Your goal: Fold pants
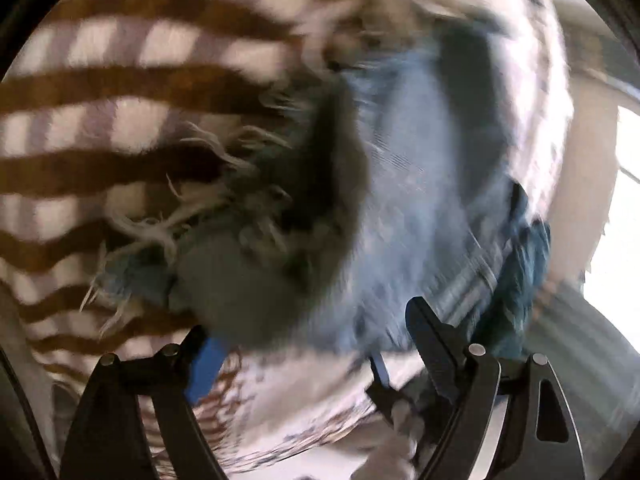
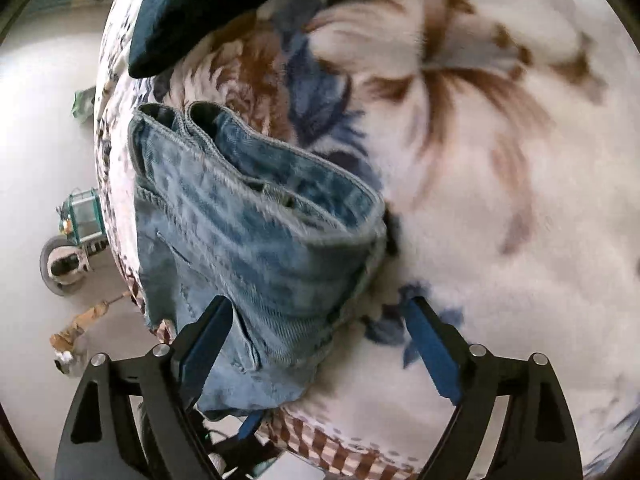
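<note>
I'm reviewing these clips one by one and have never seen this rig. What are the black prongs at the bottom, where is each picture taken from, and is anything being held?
There is no robot: a person holds a two-finger gripper in each hand, each with a fisheye camera looking along its fingers. The black prongs are those fingers.

The left wrist view shows the left gripper, jaws apart, blurred, with the frayed denim of the jeans between or just beyond them; whether it grips is unclear.

The right wrist view shows the right gripper, jaws wide apart over the folded jeans, not closed on them. The jeans lie on a floral blanket. A dark garment lies farther back.
</note>
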A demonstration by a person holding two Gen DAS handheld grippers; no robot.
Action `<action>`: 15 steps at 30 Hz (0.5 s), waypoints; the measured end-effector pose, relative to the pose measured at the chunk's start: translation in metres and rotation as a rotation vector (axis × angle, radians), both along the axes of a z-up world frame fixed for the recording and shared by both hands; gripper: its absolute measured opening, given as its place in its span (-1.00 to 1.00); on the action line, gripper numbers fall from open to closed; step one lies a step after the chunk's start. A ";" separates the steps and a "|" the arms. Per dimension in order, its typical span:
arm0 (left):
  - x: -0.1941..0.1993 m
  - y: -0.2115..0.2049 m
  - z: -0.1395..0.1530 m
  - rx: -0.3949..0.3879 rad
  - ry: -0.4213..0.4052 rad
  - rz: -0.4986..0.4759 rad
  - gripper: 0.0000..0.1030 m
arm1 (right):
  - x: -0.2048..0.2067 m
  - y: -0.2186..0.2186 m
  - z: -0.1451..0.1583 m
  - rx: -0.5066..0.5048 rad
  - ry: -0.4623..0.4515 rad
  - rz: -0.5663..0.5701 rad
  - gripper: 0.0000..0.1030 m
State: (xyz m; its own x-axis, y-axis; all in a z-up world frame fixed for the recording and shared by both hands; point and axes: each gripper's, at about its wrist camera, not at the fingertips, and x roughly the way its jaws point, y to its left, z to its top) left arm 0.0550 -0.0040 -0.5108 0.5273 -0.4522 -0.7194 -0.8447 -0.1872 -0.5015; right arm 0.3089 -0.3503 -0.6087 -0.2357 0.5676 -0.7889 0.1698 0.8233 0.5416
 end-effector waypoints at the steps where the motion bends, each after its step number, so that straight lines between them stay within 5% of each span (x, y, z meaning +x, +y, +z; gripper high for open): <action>1: -0.005 0.001 -0.007 -0.007 0.027 0.039 0.57 | 0.004 0.002 -0.002 0.007 0.004 0.002 0.76; 2: -0.007 0.003 -0.012 0.001 0.053 0.068 0.47 | 0.006 0.003 -0.004 0.012 0.007 0.005 0.76; 4: -0.008 0.005 -0.011 0.040 0.093 0.072 -0.13 | 0.010 0.005 -0.007 0.029 -0.009 -0.010 0.70; 5: -0.005 0.006 -0.006 0.077 0.091 0.041 -0.23 | 0.012 0.006 -0.008 0.043 -0.021 -0.021 0.55; 6: 0.000 0.007 0.001 0.121 0.082 -0.005 -0.42 | 0.013 0.006 -0.005 0.040 -0.062 -0.048 0.14; 7: 0.010 0.009 0.012 0.196 0.059 -0.091 -0.53 | 0.011 0.007 -0.004 0.033 -0.069 -0.060 0.06; 10: 0.023 0.015 0.036 0.311 0.002 -0.235 -0.58 | 0.000 0.007 0.006 0.028 -0.092 -0.111 -0.16; 15: 0.023 0.044 0.074 0.434 -0.122 -0.360 -0.59 | -0.040 -0.001 0.033 0.116 -0.070 -0.227 -0.22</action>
